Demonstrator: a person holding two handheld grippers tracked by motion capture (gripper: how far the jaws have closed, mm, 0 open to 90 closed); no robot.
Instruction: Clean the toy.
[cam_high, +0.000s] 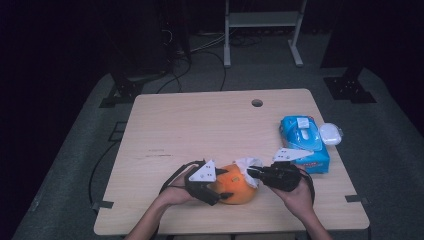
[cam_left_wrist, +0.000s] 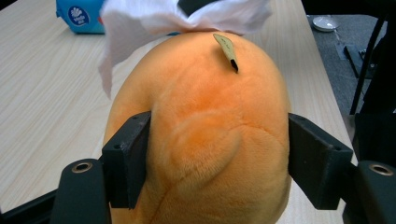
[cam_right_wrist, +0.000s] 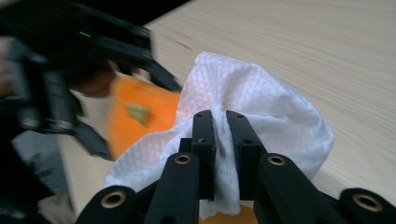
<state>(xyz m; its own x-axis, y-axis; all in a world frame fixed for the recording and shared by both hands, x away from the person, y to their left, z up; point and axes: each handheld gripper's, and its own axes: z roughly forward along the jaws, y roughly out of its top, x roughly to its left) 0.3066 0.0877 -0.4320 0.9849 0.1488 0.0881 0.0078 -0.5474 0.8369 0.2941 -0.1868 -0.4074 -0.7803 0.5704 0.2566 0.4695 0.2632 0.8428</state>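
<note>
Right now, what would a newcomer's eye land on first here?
The bright orange plush toy at the table's near edge, clamped from both sides by the left gripper. Next, the white wet wipe pinched in the right gripper and pressed on the toy's top. Farther right lies a blue wipes pack, with a small white lid beside it at the table edge.

Your right gripper (cam_right_wrist: 220, 135) has its two black jaws pinched close together on a fold of the white wipe (cam_right_wrist: 261, 112), which bunches up around them and spreads out to both sides. Just behind the wipe and touching it sits the orange plush toy (cam_right_wrist: 135, 116), with a small tan tag on its surface. Your left gripper (cam_right_wrist: 70, 79) shows blurred at the left, up against the toy. The light wooden table (cam_right_wrist: 317, 51) runs behind all of it.
</note>
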